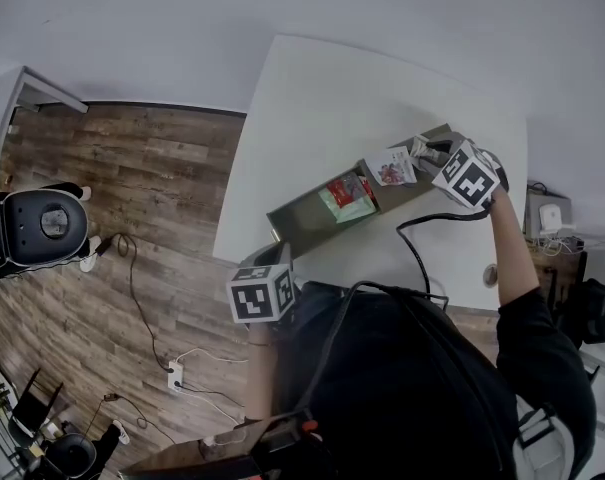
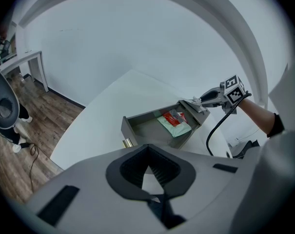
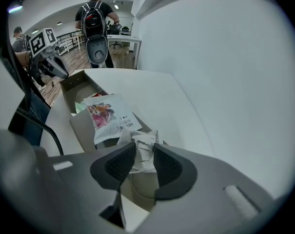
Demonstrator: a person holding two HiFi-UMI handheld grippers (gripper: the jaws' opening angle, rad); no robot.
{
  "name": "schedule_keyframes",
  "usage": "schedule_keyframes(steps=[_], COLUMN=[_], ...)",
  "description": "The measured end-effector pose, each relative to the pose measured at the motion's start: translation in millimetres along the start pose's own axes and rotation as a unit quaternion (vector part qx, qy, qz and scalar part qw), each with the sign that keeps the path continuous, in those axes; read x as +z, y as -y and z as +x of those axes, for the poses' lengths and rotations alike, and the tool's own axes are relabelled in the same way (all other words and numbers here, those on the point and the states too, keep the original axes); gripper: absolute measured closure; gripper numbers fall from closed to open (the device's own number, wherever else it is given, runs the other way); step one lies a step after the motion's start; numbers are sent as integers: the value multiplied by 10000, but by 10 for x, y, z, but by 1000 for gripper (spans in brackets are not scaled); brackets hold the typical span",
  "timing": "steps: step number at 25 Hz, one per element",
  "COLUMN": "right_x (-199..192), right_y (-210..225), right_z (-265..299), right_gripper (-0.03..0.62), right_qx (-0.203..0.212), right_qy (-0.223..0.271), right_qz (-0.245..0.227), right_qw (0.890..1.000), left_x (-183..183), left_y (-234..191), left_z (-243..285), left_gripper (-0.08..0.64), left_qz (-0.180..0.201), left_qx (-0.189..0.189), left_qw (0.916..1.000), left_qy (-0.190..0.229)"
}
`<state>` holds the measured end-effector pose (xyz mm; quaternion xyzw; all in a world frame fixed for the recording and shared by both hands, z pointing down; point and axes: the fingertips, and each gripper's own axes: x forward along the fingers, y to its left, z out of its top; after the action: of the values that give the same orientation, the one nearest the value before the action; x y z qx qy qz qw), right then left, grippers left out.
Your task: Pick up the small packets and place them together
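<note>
Right tongs point(image 3: 144, 152), spread around a crumpled white paper packet point(image 3: 138, 140), may drop it outside the grey drawer point(image 3: 71, 85) beneath; left tongs point(image 2: 148, 165) pressed together.

Person wears a black top with a black sleeve point(image 1: 544, 320). The left gripper point(image 2: 148, 175) has a matte grey shell, black ribbed pads and dark rectangular slots point(image 2: 59, 204). The right gripper point(image 3: 143, 159) has the same grey shell and black pads. Each carries a white cube point(image 1: 262, 293) with black square markers. A black cable point(image 1: 418, 256) loops from the right unit.
</note>
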<state>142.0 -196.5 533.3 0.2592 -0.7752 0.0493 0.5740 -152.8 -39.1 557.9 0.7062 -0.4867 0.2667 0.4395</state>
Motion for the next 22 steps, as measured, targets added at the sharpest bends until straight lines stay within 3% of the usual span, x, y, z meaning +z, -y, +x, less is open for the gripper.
schedule_keyframes(steps=[8, 16, 19, 22], right_x=[55, 677, 987, 1200], right_y=[43, -88, -359, -731], right_z=[-160, -666, -759, -669], right_gripper=[456, 456, 456, 456], right_qx=[-156, -384, -205, 255], right_qy=[177, 858, 1201, 1352], right_qz=[34, -662, -988, -1252], right_qw=[9997, 9934, 9876, 9825], left_x=[-7, -8, -7, -1], left_y=[-6, -9, -12, -19], left_z=[-7, -6, -12, -11], left_gripper=[560, 560, 560, 560], left_qz=[19, -3, -16, -31], left_qx=[-13, -32, -30, -21], left_qw=[10000, 10000, 10000, 10000], left_qy=[10, 14, 31, 49])
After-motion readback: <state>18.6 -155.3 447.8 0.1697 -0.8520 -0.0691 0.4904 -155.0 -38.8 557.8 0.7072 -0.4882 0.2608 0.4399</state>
